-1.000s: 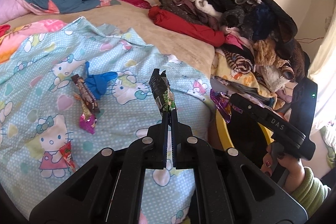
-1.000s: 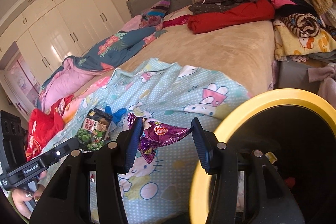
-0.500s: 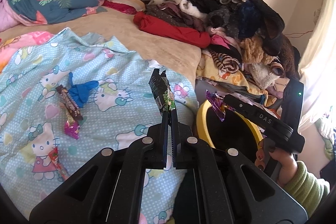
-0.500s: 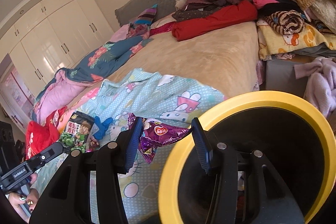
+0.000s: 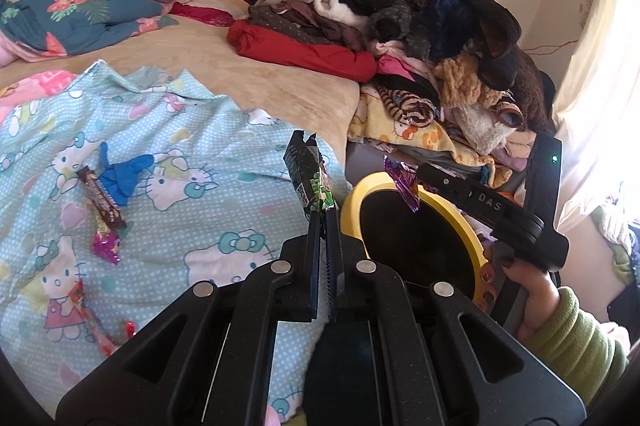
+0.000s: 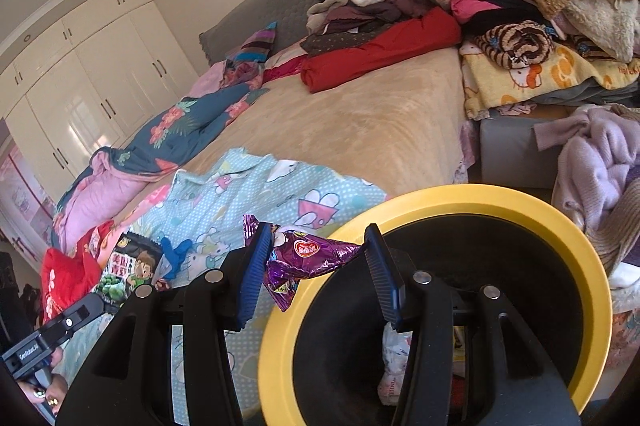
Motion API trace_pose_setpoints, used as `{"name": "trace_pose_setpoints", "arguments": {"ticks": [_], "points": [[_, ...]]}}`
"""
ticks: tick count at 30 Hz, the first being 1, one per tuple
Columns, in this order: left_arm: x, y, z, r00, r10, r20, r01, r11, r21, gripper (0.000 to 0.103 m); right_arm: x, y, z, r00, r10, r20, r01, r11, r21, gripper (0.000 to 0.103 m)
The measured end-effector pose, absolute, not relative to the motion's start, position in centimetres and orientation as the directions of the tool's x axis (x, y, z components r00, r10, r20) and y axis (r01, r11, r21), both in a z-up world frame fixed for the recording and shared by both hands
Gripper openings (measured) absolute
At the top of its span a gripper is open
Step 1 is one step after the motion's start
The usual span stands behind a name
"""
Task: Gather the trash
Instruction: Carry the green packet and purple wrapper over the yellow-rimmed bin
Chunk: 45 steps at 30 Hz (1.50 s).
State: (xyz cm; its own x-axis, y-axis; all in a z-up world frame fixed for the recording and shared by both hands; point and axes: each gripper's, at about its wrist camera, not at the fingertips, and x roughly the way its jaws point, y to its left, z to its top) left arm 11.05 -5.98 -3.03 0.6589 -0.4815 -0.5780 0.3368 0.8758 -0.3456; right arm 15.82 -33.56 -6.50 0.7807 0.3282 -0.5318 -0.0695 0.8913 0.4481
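Trash collection partly done: the left gripper (image 5: 322, 214), jaws pressed together, pinches a flat green snack packet (image 5: 308, 172) upright over the bed's foot edge. The right gripper (image 6: 316, 258), jaws part-spread, clamps a crinkled purple foil wrapper (image 6: 308, 258) by its ends, just over the yellow rim of the round black bin (image 6: 440, 198), which already holds some crumpled litter. Neither piece is dropped yet. Left on the soft dotted blanket (image 5: 192, 226): a brown bar wrapper (image 5: 102, 198), a blue scrap (image 5: 122, 178), a pink foil wrapper (image 5: 106, 244) and red pieces near its front edge.
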Motion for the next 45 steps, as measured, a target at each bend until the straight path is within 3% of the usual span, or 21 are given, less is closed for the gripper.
{"name": "trace_pose_setpoints", "arguments": {"ticks": [25, 45], "points": [[10.2, -11.3, -3.8, 0.590, -0.547, -0.594, 0.431, 0.835, -0.341, 0.000, 14.9, -38.5, -6.8, 0.808, 0.241, -0.538, 0.023, 0.899, 0.438, 0.046], [9.8, -17.1, -6.6, 0.500, -0.582, -0.641, 0.490, 0.801, -0.345, 0.000, 15.1, -42.0, -9.2, 0.763, 0.221, -0.608, 0.113, 0.880, 0.461, 0.046]]}}
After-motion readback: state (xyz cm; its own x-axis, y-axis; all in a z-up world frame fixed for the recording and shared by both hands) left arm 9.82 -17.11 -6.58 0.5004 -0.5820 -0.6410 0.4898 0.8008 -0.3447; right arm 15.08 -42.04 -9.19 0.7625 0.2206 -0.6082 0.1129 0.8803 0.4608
